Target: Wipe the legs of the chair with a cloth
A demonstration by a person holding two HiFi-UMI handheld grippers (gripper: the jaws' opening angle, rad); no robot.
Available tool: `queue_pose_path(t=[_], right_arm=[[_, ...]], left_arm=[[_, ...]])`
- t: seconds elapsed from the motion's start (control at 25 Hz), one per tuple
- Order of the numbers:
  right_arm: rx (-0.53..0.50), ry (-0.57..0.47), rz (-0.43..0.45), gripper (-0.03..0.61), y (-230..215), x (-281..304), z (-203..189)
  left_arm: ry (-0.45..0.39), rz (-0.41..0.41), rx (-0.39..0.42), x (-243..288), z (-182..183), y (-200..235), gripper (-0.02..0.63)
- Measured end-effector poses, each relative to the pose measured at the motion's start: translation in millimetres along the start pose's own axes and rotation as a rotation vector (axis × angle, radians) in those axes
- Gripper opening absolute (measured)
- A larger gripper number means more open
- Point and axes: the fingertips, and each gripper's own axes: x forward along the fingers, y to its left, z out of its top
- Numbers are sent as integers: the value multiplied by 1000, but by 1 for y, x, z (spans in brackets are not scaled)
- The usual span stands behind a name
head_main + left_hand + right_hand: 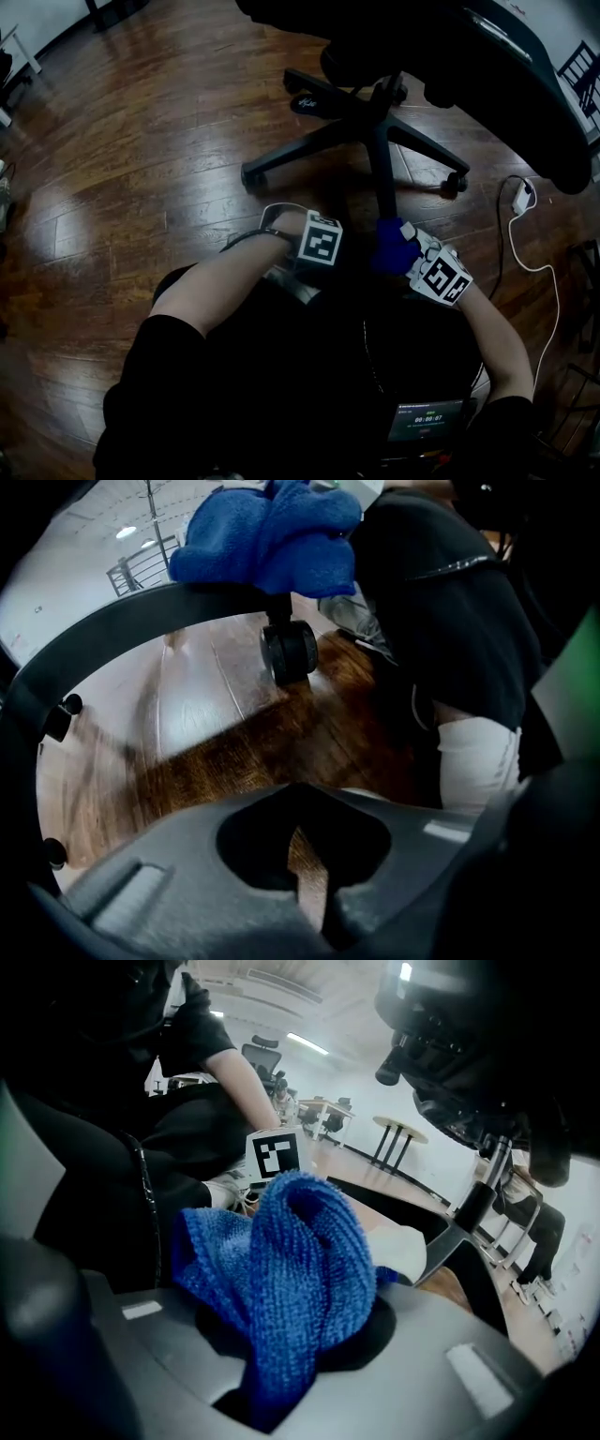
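Right gripper [281,1377] here, jaws clamped down hard on the bunched blue terry cloth [291,1269], with a fat fold spilling up over them. The cloth sits on the near leg [382,183] of the black swivel office chair [375,127], right out at the tip, just above the black twin-wheel caster [289,652]. That puts it between my two grippers, close in front of me.

The left gripper [314,888] is fully closed with nothing in it. It points steeply down at the dark wooden plank floor [141,141], just left of that leg.

I judge the wipe is only starting, at the outer end of one spoke. To do it well I'd press the wad flat onto the top face, then draw it along the spoke toward the hub in one long pass. Then I'd roll the wrist to catch both side faces. The left gripper could brace the base, because those wheels will let it roll or swivel away.

The count: one chair, one cloth and two grippers. I trace five spokes, the far ones partly under the seat. One white charger plug [521,197] lies on the floor at right.
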Motion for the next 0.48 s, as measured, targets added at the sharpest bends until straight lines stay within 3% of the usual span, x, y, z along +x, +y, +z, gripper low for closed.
queue_pose_path(t=[0.12, 0.24, 0.48], right_arm=[[-42, 11, -13, 95, -2, 2, 1], [5, -18, -46, 95, -19, 7, 4], [73, -50, -189, 95, -105, 27, 19]], left_arm=[[12, -8, 24, 1, 0, -1, 0], [-4, -28, 27, 0, 0, -2, 0], [-20, -55, 37, -1, 1, -2, 0]])
